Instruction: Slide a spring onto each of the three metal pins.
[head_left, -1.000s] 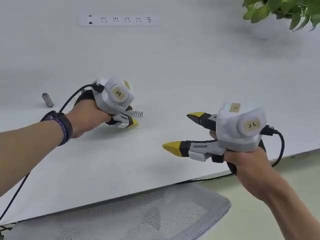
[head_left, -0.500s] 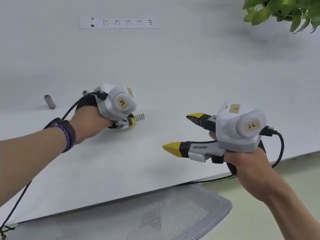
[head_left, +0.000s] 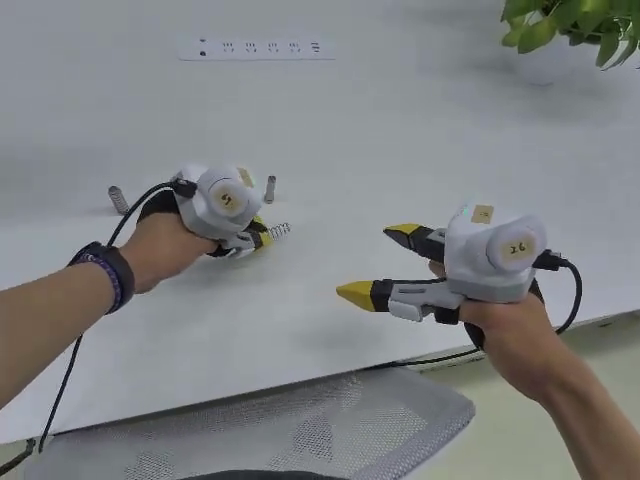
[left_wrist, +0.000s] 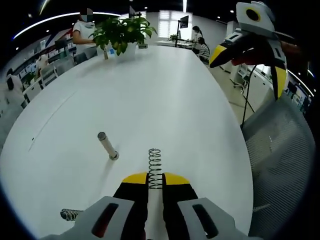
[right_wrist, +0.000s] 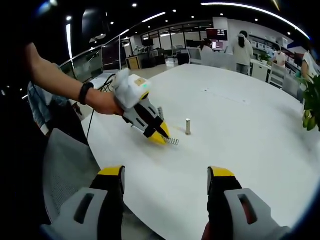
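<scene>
Pinching silver coil spring (left_wrist: 155, 162) by one end: left gripper (left_wrist: 155, 179) fingers | right gripper (right_wrist: 165, 172) fingers spread | pin (left_wrist: 106, 145) upright

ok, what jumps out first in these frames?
The left gripper is shut on a spring, which sticks out past its yellow tips, low over the white table. Just beyond it a bare metal pin stands upright on the table. The right gripper hangs open near the table's front edge, holding nothing.
</scene>
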